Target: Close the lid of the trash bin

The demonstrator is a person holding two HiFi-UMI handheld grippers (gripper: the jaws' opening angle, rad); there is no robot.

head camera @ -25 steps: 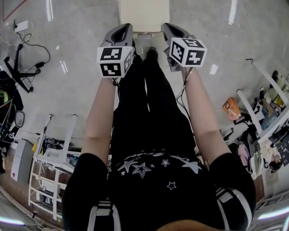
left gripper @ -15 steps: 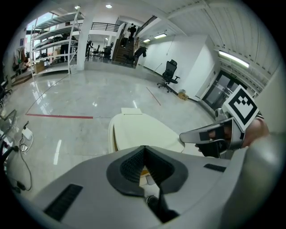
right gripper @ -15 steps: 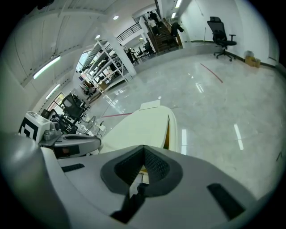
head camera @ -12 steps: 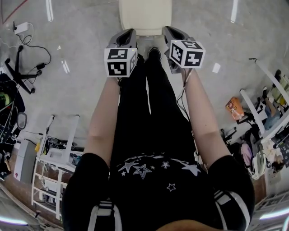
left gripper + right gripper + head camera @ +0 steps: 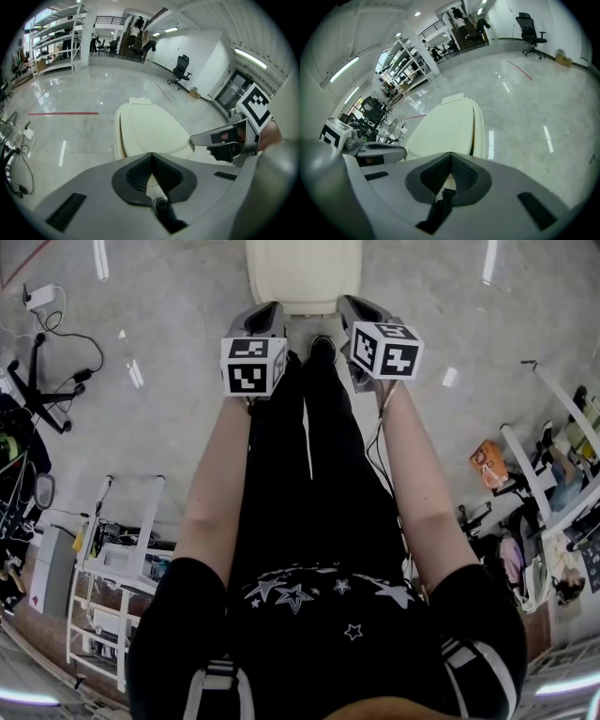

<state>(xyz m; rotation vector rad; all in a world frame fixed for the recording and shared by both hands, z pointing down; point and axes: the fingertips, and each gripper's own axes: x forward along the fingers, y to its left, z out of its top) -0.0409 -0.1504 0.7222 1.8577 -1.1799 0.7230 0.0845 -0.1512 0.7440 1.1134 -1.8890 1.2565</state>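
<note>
Left tool [image 5: 264,313], right tool [image 5: 351,307] noted closed, empty, near trash bin [image 5: 303,273]. Lid [image 5: 149,129] judged liable to be left ajar if pressed unevenly.

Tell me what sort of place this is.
Probably a big indoor workshop or lab hall: a wide polished grey floor, open metal shelving racks loaded with gear, and an office chair standing by the far wall.

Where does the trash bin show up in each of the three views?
Head view: trash bin at top centre, cut by the edge.
Left gripper view: trash bin at centre, above the jaws.
Right gripper view: trash bin at centre, above the jaws.
Shared landmark: glossy grey floor around it.
</note>
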